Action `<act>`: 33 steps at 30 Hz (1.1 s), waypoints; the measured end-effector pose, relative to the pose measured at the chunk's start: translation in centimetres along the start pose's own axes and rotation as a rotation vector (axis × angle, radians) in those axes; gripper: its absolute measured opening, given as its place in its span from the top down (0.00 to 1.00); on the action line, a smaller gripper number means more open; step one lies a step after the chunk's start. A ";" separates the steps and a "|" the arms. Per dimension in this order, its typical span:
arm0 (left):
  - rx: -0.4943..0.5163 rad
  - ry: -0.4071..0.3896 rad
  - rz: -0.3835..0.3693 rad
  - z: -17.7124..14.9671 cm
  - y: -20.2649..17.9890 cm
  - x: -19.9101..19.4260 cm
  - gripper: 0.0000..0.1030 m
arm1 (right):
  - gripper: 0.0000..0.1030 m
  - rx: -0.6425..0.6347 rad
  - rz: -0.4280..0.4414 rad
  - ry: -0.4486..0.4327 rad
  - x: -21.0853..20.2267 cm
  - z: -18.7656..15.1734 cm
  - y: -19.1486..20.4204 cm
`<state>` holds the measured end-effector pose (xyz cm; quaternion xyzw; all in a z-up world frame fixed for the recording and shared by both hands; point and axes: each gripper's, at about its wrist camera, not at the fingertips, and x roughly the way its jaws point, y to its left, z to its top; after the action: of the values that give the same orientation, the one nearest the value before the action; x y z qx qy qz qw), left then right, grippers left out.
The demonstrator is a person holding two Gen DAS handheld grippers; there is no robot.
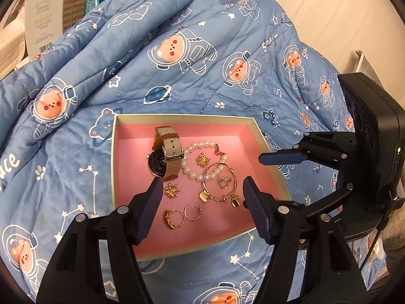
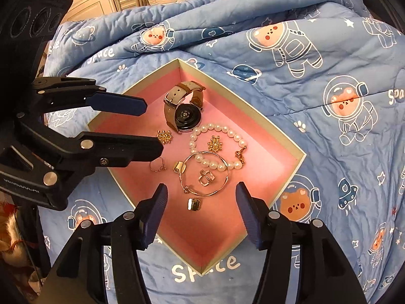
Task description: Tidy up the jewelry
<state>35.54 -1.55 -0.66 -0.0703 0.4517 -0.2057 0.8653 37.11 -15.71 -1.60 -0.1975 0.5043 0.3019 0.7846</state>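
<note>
Left gripper (image 1: 202, 190): jaws apart, over tray (image 1: 177, 119).
Right gripper (image 2: 201, 192): jaws apart, empty.
Watch (image 1: 164, 154): tray's far edge.

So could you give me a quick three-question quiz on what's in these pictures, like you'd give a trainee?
1. True or false: the watch lies outside the box.
2. What lies inside the bangle: A) a ring B) a coin C) a key?
3. Are the left gripper and right gripper open or shut?

Key: 1 false; 2 A; 3 both open, holding nothing.
</note>
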 end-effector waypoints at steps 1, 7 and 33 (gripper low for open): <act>0.004 -0.016 0.016 -0.3 0.0 -0.3 0.31 | 0.43 0.010 -0.008 -0.018 -0.3 -0.1 0.1; 0.006 -0.123 0.097 -3.0 0.5 -3.1 0.20 | 0.35 0.127 -0.061 -0.167 -2.5 -1.9 0.2; -0.019 -0.500 0.302 -22.9 -5.8 -18.2 0.06 | 0.07 0.444 -0.474 -0.762 -15.4 -20.0 17.7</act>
<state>6.02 2.36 1.50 -0.0587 0.2315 -0.0466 0.9700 7.04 -19.15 4.07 -0.0108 0.1752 0.0515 0.9831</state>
